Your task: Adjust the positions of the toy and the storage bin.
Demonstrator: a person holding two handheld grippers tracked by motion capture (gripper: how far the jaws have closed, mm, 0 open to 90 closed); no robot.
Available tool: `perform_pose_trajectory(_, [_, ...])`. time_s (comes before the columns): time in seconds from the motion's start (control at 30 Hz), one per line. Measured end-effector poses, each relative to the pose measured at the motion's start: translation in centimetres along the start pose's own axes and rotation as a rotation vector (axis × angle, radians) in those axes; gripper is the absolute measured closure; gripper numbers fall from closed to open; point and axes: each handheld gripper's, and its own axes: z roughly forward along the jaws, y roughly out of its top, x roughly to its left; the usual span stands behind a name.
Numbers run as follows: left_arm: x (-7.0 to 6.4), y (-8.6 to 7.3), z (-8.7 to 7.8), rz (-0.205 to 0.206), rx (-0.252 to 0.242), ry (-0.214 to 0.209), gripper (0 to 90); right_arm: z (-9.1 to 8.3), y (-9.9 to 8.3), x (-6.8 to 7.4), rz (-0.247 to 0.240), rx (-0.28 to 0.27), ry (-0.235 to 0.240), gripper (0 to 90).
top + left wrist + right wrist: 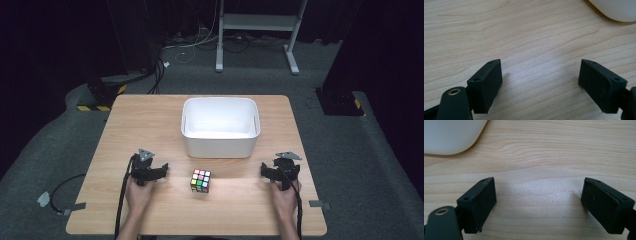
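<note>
A puzzle cube [200,180] is observed standing on the wooden table [150,120], near the front edge and roughly on the centre line, just in front of the white bin [220,127] but apart from it. The left gripper [150,172] is set down to the cube's left, the right gripper [276,172] to its right; neither touches it. The left one is judged somewhat nearer.

In both gripper views the jaws are seen spread wide over bare wood, nothing held between them, with a corner of the bin at the far edge. The cube therefore lies sideways from each set of fingers, not ahead of them. As a cube, no long axis is presented, though its faces are seen slightly turned against the table's edges; an inward swing of the hand is judged necessary before any closing.
</note>
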Motion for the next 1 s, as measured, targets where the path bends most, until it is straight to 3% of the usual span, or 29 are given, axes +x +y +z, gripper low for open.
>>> perform_pose_trajectory(1.0, [-0.04,0.14,0.05,-0.002,0.012,-0.007,16.0,-0.09,-0.05,0.25,-0.001,-0.001,0.002,14.1])
